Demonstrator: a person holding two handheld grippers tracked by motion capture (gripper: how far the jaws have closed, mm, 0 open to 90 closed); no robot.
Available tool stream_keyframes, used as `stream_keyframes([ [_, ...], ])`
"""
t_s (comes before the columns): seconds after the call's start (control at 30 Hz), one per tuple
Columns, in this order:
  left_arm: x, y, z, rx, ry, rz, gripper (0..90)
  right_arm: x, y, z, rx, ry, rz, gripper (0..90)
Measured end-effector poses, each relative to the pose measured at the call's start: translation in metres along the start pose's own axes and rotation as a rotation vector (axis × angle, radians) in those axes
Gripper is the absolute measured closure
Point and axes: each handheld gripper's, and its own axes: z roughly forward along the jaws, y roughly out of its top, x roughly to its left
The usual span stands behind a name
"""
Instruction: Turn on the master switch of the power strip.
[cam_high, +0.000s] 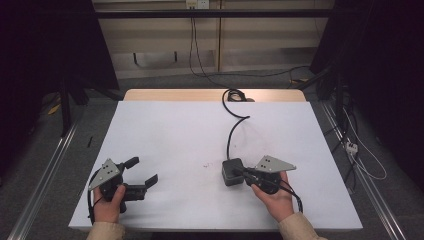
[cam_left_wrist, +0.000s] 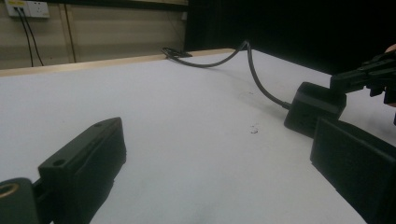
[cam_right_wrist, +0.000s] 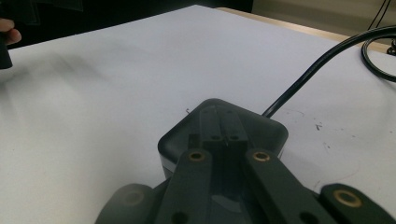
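Pressing Closed Jaws on a Corded Box

Resting near the middle of the white table, a little to the person's right, the black box sits with its cable snaking toward the far edge. The right gripper has its jaws clenched together, tips lying on the box's top face, grasping nothing. The left gripper waits well apart, jaws spread wide and empty.

The likely trouble: tips pushing on a smooth lid could skid off, or shove the box sideways across the slick table. The stiff cable may resist, swinging the box round or tugging it back. Closed jaws give no hold, so any lift would fail. The left gripper is too far off to steady anything.
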Motion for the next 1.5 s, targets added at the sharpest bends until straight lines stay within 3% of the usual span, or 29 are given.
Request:
stream_keyframes([
  [1.5, -0.0006, -0.0003, -0.0003, 0.004, 0.001, 0.004, 3.1, 0.004, 0.0042, 0.0008, 0.044, -0.023, -0.003, 90.0],
])
